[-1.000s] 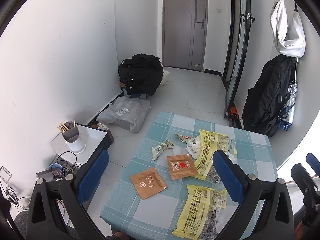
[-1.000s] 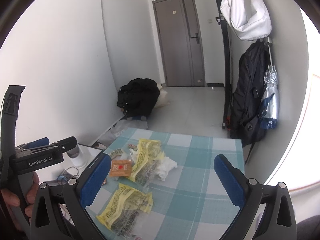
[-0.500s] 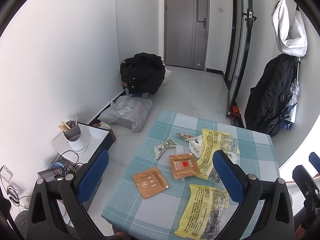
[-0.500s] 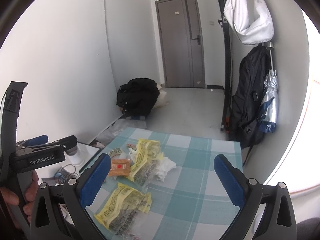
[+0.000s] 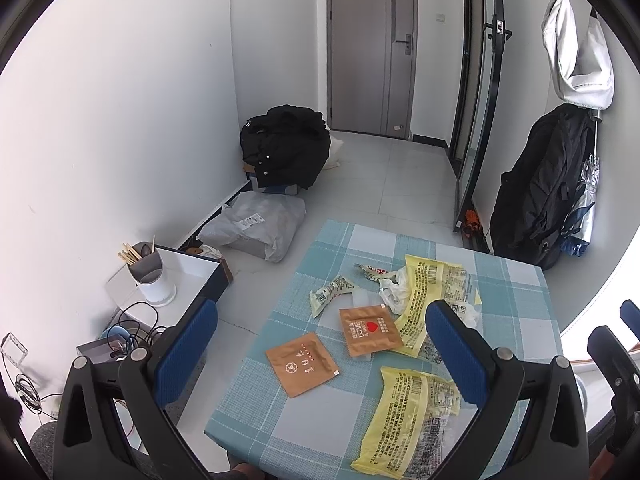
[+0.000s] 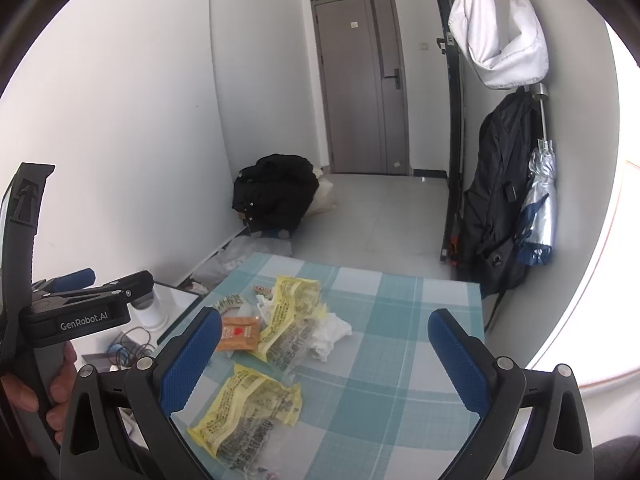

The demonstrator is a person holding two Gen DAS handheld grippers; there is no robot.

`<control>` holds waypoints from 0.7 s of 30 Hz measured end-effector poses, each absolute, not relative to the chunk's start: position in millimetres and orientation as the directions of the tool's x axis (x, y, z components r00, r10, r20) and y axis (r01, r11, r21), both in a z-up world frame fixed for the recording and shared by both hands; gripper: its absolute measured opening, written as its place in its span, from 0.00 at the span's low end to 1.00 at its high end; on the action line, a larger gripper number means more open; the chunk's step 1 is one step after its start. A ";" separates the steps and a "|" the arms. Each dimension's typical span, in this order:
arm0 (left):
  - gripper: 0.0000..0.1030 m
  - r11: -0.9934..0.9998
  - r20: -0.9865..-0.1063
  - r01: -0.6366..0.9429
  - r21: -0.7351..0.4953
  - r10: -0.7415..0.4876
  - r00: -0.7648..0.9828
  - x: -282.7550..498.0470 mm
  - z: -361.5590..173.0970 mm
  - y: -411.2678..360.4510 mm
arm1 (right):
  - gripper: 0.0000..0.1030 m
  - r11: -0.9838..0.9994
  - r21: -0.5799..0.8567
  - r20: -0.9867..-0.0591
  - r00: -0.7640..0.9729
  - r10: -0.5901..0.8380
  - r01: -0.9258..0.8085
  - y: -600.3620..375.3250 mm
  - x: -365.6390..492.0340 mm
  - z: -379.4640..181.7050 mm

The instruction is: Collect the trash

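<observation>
Our checkered table (image 5: 516, 296) fills the bottom of the frame, and it looks a little lower than before. The wrappers (image 5: 408, 408) lie on it untouched. Our left claw (image 5: 320, 348) and right claw (image 6: 324, 344) hang wide open, holding nothing.

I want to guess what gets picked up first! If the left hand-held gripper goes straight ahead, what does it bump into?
Probably the brown packet with the red heart, lying between the open left hand-held gripper fingers' line; depth is unclear.

"GenRobot.AI" on left claw (image 6: 80, 280) body; "LOVE" w/ red heart on brown sachet (image 5: 370, 330); yellow wrappers' print unreadable.
</observation>
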State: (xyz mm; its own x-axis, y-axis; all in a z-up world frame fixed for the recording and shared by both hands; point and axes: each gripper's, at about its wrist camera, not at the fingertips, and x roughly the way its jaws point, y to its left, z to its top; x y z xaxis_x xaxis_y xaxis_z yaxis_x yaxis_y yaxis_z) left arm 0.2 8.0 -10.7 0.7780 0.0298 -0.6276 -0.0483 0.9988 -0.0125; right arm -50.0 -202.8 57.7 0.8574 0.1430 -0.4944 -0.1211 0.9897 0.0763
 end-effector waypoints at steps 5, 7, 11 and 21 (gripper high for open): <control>0.99 0.999 -0.633 -0.042 -0.011 0.026 0.774 1.5 -12.1 8.0 | 1.00 0.989 0.082 -0.498 0.855 0.145 -0.121 -202.6 -48.2 56.8; 0.99 0.999 -0.638 -0.034 -0.014 0.017 0.770 2.6 -13.0 8.0 | 1.00 0.990 0.079 -0.499 0.856 0.138 -0.114 -202.3 -47.5 56.7; 0.99 0.999 -0.642 -0.024 -0.022 0.004 0.767 4.3 -14.5 8.9 | 1.00 0.990 0.081 -0.496 0.856 0.144 -0.119 -201.0 -46.7 55.8; 0.99 1.000 -0.643 -0.016 -0.001 0.012 0.766 11.2 -22.8 6.9 | 1.00 0.989 0.131 -0.482 0.867 0.128 -0.074 -209.1 -38.0 55.6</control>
State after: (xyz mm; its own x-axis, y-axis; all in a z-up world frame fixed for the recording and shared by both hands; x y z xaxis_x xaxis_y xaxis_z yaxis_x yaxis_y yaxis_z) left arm 11.2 6.9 -22.8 0.7660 0.0117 -0.6427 -0.0162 0.9999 -0.0011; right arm -38.0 -209.1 55.6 0.8668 0.1283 -0.4820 -0.0738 0.9887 0.1306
